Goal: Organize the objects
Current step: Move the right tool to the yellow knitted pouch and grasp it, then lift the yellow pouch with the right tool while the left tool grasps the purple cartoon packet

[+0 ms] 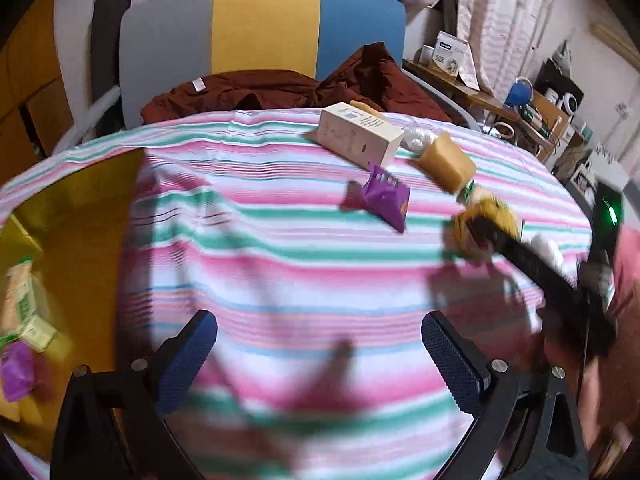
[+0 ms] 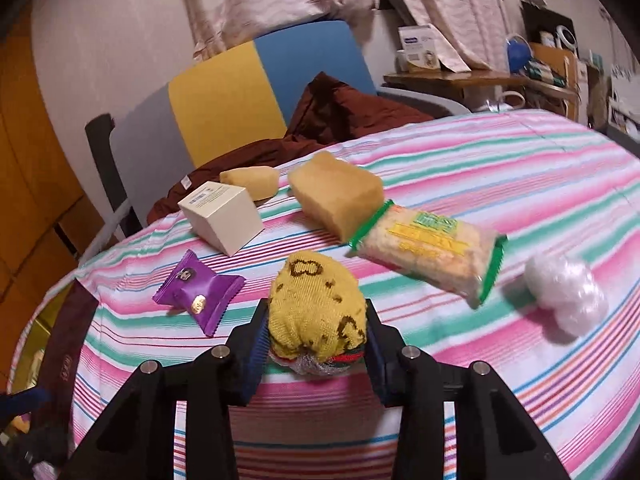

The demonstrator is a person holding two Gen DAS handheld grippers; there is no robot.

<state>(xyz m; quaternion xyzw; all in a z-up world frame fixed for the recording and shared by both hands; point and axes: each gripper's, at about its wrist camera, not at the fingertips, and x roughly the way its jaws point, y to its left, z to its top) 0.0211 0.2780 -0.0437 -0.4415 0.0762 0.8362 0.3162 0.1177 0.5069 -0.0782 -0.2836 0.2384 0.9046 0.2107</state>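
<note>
My right gripper point(image 2: 316, 332) is shut on a rolled yellow sock point(image 2: 318, 314) and holds it just above the striped tablecloth point(image 2: 500, 184). In the left wrist view the sock point(image 1: 486, 220) shows at the right in the black fingers. My left gripper point(image 1: 320, 352) is open and empty above the cloth. On the table lie a purple snack packet point(image 2: 200, 294), a white box point(image 2: 224, 218), a yellow sponge point(image 2: 340, 194), a smaller sponge point(image 2: 252, 182), a green-edged cracker pack point(image 2: 430, 254) and a white plastic wad point(image 2: 566, 294).
A yellow bin point(image 1: 76, 240) at the table's left edge holds snack packets point(image 1: 20, 300). A grey, yellow and blue chair point(image 1: 264, 28) with a dark red garment point(image 1: 280, 92) stands behind the table. A cluttered wooden shelf point(image 2: 480, 76) is at the back right.
</note>
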